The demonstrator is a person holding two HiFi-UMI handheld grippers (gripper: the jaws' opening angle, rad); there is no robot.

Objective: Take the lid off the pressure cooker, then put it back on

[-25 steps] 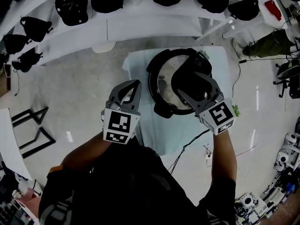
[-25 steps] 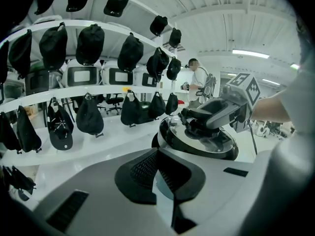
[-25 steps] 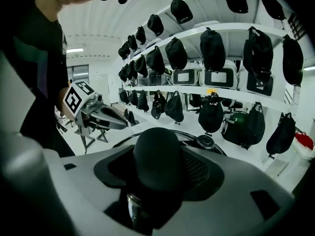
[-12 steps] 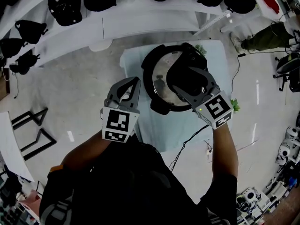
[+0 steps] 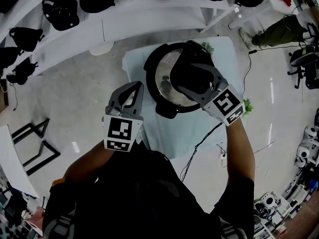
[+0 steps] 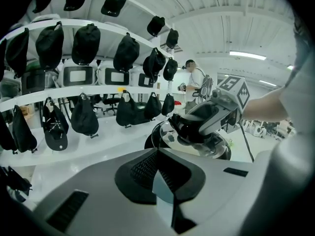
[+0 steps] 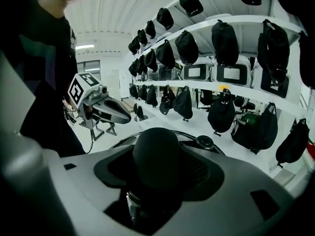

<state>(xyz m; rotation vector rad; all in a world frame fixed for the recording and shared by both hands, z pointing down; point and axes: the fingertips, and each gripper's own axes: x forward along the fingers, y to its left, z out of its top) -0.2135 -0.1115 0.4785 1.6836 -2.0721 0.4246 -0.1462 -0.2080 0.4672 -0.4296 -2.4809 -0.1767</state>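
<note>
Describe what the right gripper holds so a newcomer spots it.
On the pale cloth-draped table stands a round black pressure cooker with a shiny metal lid. At the lid's centre rises a black domed knob, bigger than the small valve beside it and clamped in the right gripper.

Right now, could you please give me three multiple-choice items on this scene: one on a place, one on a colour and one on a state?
1. Where does the pressure cooker stand?
A. on a pale-covered table
B. on a shelf
C. on the bare floor

2. What colour is the knob that the right claw grips?
A. red
B. black
C. white

3. How is the left claw?
A. open round the knob
B. shut on a cable
C. shut and empty

Answers:
1 A: the head view shows the cooker on the covered table.
2 B: the knob shows black between the jaws in the right gripper view.
3 C: its jaws meet with nothing between them, off to the cooker's side.
</note>
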